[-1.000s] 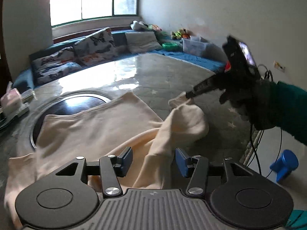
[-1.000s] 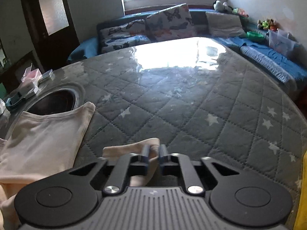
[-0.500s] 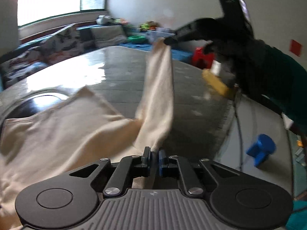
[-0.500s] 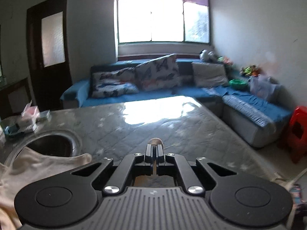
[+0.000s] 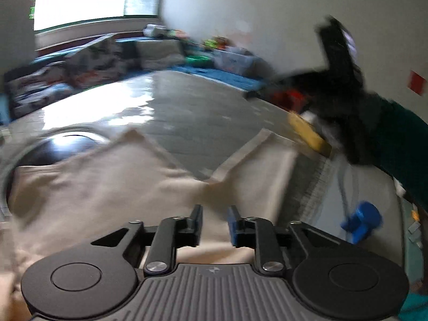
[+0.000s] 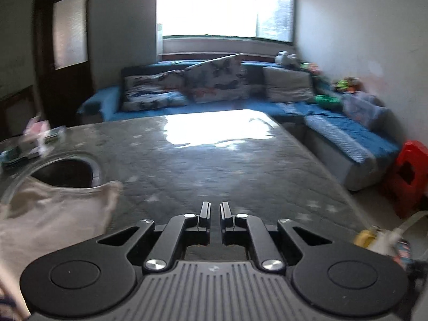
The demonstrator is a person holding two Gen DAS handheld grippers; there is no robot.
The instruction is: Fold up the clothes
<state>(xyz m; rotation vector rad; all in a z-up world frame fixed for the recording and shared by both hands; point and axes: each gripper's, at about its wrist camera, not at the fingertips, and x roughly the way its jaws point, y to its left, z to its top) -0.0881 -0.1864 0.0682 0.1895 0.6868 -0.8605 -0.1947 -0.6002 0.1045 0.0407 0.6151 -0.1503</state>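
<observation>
Here, in the left wrist view, the left gripper is seen with a clear gap between its jaws, which are opening; cream cloth lies beneath and between them, but neither pad presses on it. The cream garment is spread flat over the near part of the quilted grey table, with one sleeve laid out toward the table's right edge. Its far left part overlaps the round dark opening set into the table near the left edge. Beyond the right edge the right gripper is seen, blurred, held up by a gloved hand with a dark green sleeve; nothing can be made out in its tip. A blue stool stands on the floor beside the table.

In the right wrist view, the right gripper is shown released, its jaws parted by a narrow slit and opening, with only the table visible through it. The garment lies at the near left, its edge over the round opening. A blue sofa runs past the far edge, and a red stool stands at the right.
</observation>
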